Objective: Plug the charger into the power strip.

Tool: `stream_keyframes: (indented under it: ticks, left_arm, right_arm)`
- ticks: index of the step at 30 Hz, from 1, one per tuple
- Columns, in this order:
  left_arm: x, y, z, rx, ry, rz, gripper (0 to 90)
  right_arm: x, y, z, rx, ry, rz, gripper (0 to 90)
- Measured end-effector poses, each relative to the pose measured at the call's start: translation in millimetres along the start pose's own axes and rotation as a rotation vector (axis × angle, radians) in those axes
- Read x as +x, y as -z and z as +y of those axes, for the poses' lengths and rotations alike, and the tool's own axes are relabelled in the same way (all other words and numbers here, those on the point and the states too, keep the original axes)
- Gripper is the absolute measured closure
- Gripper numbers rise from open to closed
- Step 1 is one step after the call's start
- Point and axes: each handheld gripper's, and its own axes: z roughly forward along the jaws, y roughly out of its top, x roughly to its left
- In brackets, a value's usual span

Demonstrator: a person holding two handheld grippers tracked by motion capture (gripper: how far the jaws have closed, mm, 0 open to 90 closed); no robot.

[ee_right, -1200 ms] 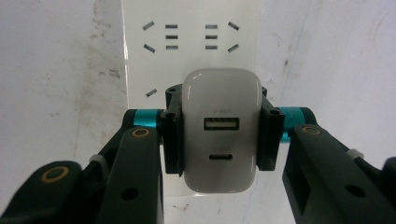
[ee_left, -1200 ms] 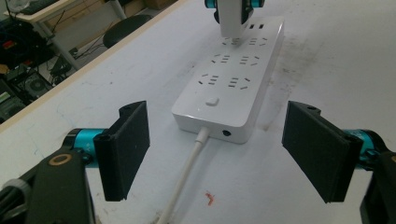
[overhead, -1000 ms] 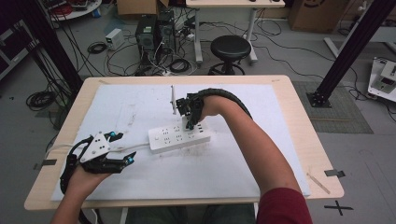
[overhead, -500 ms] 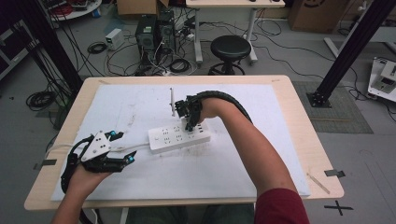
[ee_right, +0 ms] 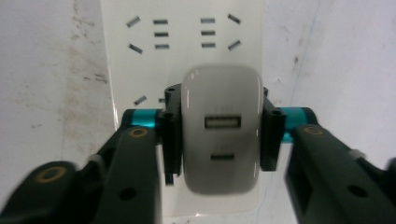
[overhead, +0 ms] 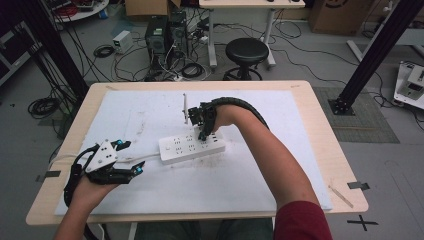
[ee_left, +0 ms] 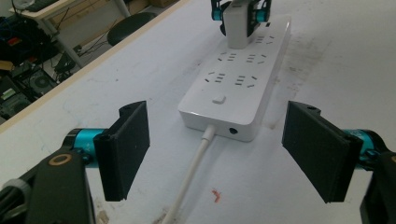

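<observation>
The right gripper (ee_right: 219, 135) is clamped on a white USB charger (ee_right: 222, 140), its two black pads pressed against the charger's sides, and it holds the charger upright over the far end of the white power strip (overhead: 192, 147) (from the right gripper view you look straight down on the charger's two ports, with the strip's socket slots just beyond). Whether the charger's prongs are seated in a socket cannot be told. From the left gripper view the same charger (ee_left: 239, 23) stands on the strip's far end between turquoise-tipped jaws. The left gripper (overhead: 134, 156) rests low on the table near the strip's cable end, its jaws spread wide apart and holding nothing; the strip's white cable (ee_left: 192, 177) runs between them toward the camera. The strip lies flat on a white mat (overhead: 240, 185) that covers most of the wooden table (overhead: 320, 125). A thin white stick (overhead: 184, 107) stands up just beside the right hand. Beyond the table, a black stool (overhead: 247, 51) sits on the floor among cables.
</observation>
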Motion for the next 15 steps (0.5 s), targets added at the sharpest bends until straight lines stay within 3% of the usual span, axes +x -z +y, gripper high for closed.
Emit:
stream_keyframes:
  ticks: [2, 3, 5, 7, 15]
  left_arm:
    - [2.0, 0.1, 0.1, 0.0, 0.002, 0.002, 23.2]
    - [2.9, 0.0, 0.5, -0.001, 0.0, 0.001, 23.3]
    - [3.9, -0.4, 2.1, -0.006, -0.003, 0.0, 23.3]
    - [4.4, -1.1, 4.6, -0.011, -0.004, -0.007, 23.3]
    - [9.8, -6.4, 16.7, -0.036, -0.032, -0.031, 23.3]
  right_arm:
    - [-1.5, 5.6, -3.4, -0.067, -0.035, -0.005, 41.7]
    - [-1.4, 9.5, -4.9, -0.099, -0.07, -0.002, 43.1]
    - [1.7, 18.5, -7.4, -0.15, -0.08, -0.004, 41.8]
    - [5.1, 26.7, -10.8, -0.222, -0.12, -0.003, 39.2]
    - [28.7, 46.9, -32.2, -0.46, -0.227, -0.056, 30.6]
